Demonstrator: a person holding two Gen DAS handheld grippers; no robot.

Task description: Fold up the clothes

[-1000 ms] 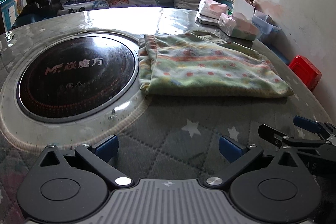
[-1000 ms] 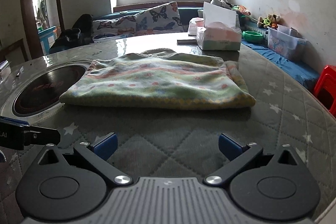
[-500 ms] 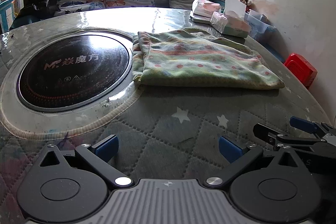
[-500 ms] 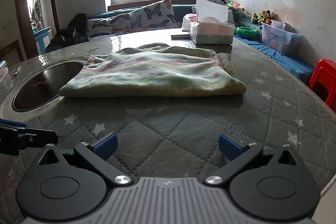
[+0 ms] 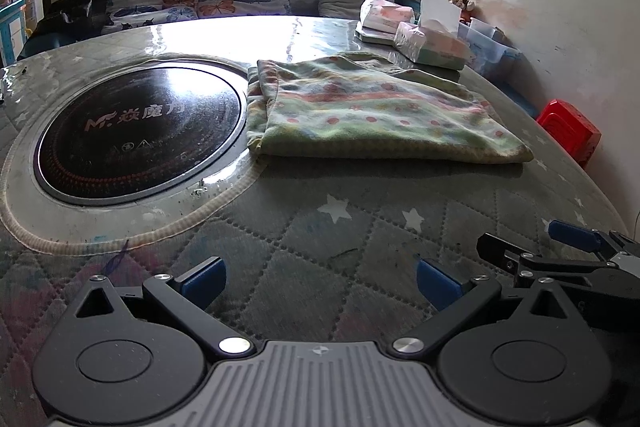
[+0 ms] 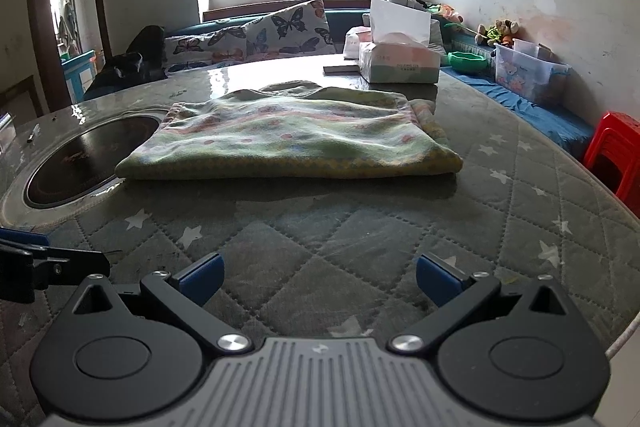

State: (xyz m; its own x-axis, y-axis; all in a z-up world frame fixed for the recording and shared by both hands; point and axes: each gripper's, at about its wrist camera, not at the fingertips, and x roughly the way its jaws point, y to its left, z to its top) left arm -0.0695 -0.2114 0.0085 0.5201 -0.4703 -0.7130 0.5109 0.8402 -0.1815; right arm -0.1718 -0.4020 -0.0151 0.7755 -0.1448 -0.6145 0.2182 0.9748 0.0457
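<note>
Clothes sit folded mid-frame on the quilted surface, beside the black cooktop. Looks like soft, light, floppy fleece; I'd pinch a near corner. Left tongs and right tongs both wide open, empty, well short of it.

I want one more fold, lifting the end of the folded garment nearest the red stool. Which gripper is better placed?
Probably the right gripper: open and empty, it faces the folded garment near that end. The left gripper, also open, sits closer to the round cooktop.
</note>
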